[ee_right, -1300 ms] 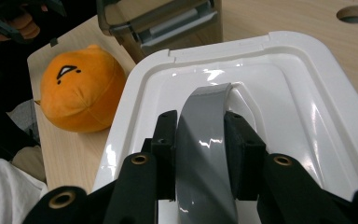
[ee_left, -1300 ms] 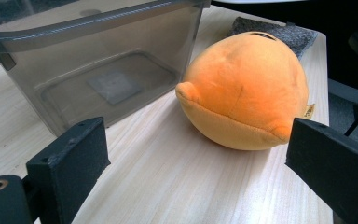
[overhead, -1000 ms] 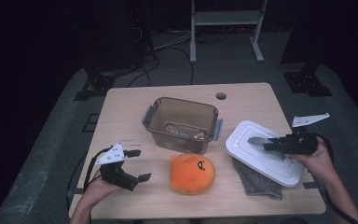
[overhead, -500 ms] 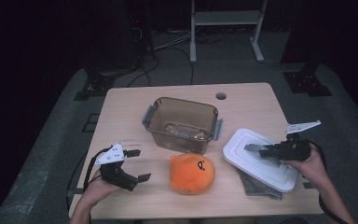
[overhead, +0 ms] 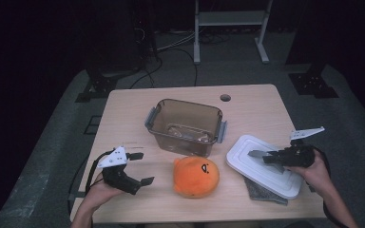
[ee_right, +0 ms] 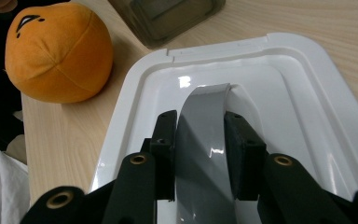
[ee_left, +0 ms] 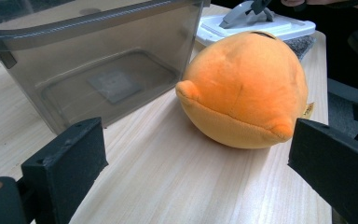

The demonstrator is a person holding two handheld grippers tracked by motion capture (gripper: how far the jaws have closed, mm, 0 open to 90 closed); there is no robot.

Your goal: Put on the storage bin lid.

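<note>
The work looks early. The brown container (overhead: pixel 186 125) stands open at the middle of the table (overhead: pixel 123 118), with nothing in it that can be made out for certain through its tinted walls. The orange plush (overhead: pixel 196 176) lies on the wood just near of the container, not yet inside. The white lid (overhead: pixel 265 164) lies to the right of both, partly over a grey cloth (overhead: pixel 261 194) and well apart from the container's rim. So the plush remains to go in, if that is the plan, and the lid remains to go on.

The right gripper (ee_right: pixel 198 130) is clamped on the lid's grey handle (ee_right: pixel 203 154): in the right gripper view the two pads press the handle's sides, with the white lid spread out beneath and beyond them. From above, the lid seems to rest low on the cloth, though whether it is fully set down is hard to tell.

The left gripper (overhead: pixel 135 167) waits at the near left with its jaws spread wide and nothing between them; the plush lies just to its right, apart from both pads.
</note>
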